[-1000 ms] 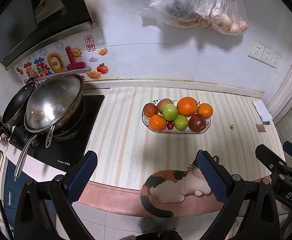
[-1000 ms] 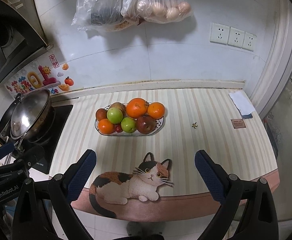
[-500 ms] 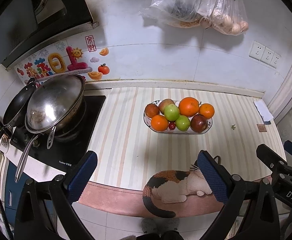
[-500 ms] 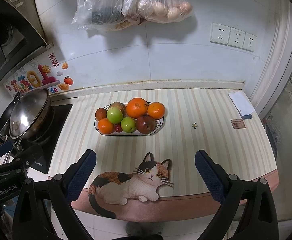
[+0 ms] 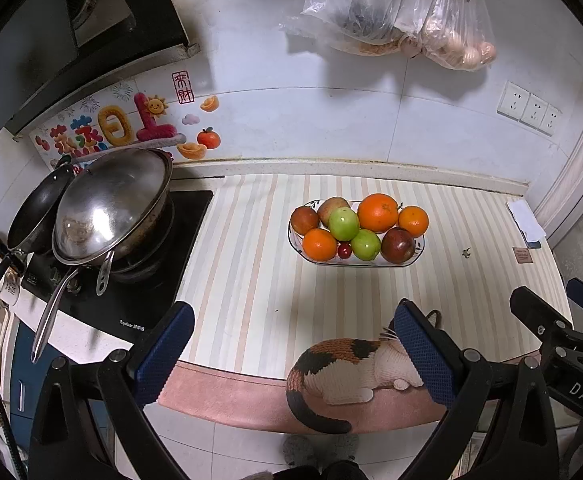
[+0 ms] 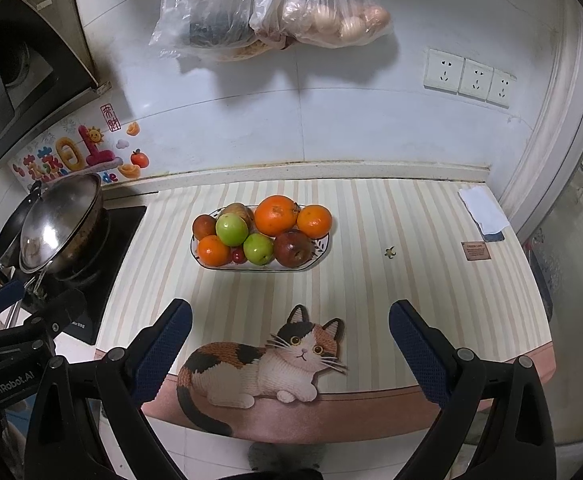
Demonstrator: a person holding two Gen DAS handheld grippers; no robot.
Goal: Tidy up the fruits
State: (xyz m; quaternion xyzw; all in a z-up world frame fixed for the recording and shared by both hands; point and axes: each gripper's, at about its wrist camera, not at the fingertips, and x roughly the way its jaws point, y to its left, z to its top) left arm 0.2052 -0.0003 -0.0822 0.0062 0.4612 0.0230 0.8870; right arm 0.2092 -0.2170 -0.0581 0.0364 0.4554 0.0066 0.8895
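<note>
A white oval plate (image 5: 297,249) (image 6: 316,258) piled with fruit stands on the striped counter mat. It holds oranges (image 5: 377,213) (image 6: 276,215), green apples (image 5: 343,223) (image 6: 231,229), a dark red apple (image 5: 398,245) (image 6: 292,248) and a small red fruit (image 5: 345,250). My left gripper (image 5: 291,340) is open and empty above the counter's front edge, well short of the plate. My right gripper (image 6: 289,338) is open and empty, over the cat picture (image 6: 267,360) on the mat.
A steel wok (image 5: 111,208) and a black pan (image 5: 35,216) sit on the black cooktop (image 5: 131,300) at the left. Plastic bags (image 6: 275,4) hang on the wall above the plate. A folded white cloth (image 6: 483,210) and a small brown card (image 6: 475,250) lie at the right.
Both grippers have edged slightly forward toward the counter; the plate looks a little nearer. Both stay open and empty.
</note>
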